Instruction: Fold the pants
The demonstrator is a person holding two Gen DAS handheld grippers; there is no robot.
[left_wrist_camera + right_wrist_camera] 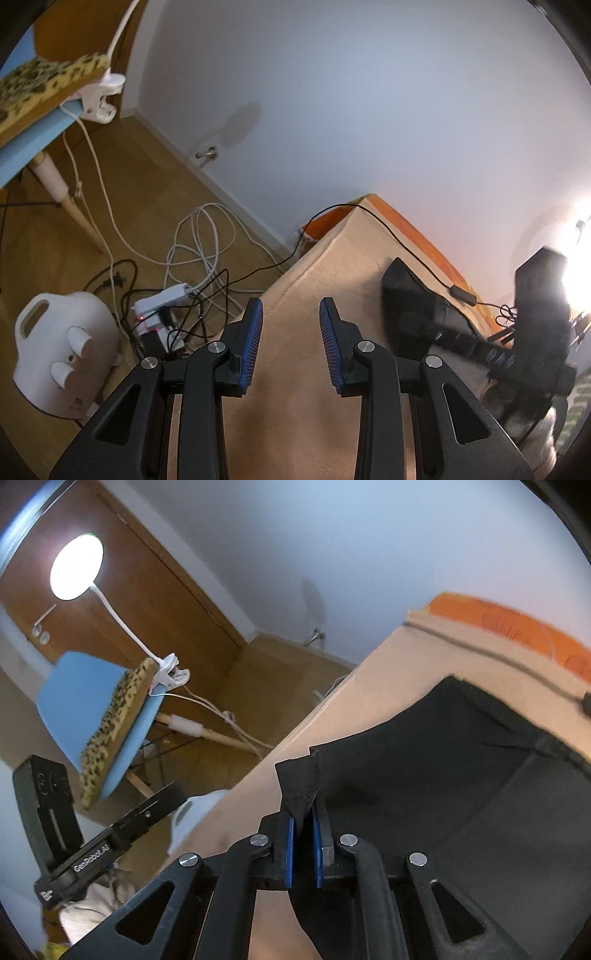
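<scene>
The black pants [461,775] lie spread on a beige sheet [369,686]. My right gripper [303,812] is shut on a corner of the pants, and the pinched fabric stands up in a peak between the blue pads. In the left wrist view the pants [402,295] show as a dark blurred shape at the right, with the right tool's black housing [539,314] beyond them. My left gripper [291,306] hovers over bare sheet [295,406] to the left of the pants, open, with nothing between its fingers.
An orange border [517,627] runs along the sheet's far edge, and a black cable with a switch [461,295] crosses it. On the wooden floor stand a white appliance with knobs [62,350], a power strip with tangled cables [162,306], and a blue chair [74,686] with a clip lamp [75,566].
</scene>
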